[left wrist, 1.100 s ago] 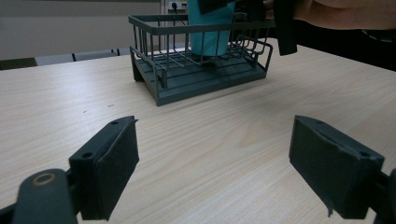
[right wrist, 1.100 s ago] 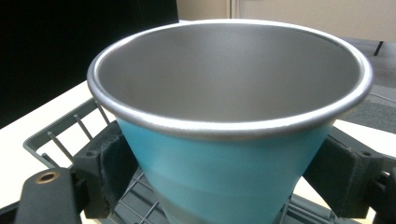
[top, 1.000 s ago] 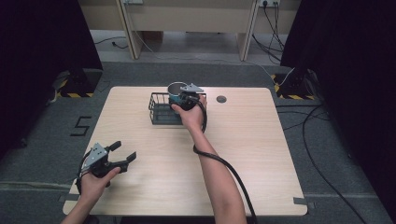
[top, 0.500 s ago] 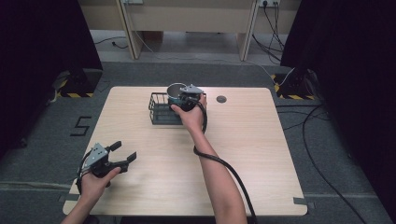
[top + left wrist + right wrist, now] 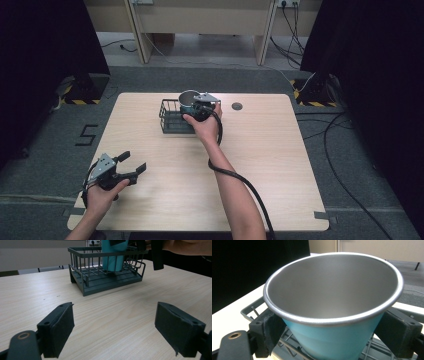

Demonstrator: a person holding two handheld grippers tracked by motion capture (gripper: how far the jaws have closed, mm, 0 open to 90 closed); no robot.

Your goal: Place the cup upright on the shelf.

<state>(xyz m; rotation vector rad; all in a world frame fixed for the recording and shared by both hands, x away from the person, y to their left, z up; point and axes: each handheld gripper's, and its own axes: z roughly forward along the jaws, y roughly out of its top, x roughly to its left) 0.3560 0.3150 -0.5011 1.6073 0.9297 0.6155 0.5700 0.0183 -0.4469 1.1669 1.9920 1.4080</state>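
Note:
A teal cup [image 5: 332, 315] with a bare steel inside stands upright in the right end of a dark wire basket [image 5: 170, 122] at the back middle of the table. My right gripper [image 5: 337, 332] is shut on the cup, one pad on each side just under its rim. In the left gripper view the cup [image 5: 112, 261] reaches down near the floor of the basket [image 5: 100, 283]; whether it touches I cannot tell. My left gripper [image 5: 134, 161] is open and holds nothing, low over the wood near the front left corner, far from the basket.
A small dark round disc [image 5: 237, 106] lies on the table [image 5: 280, 165] to the right of the basket. The right gripper's black cable [image 5: 235, 175] trails along the forearm. Dark curtains stand at both sides, and desk legs behind.

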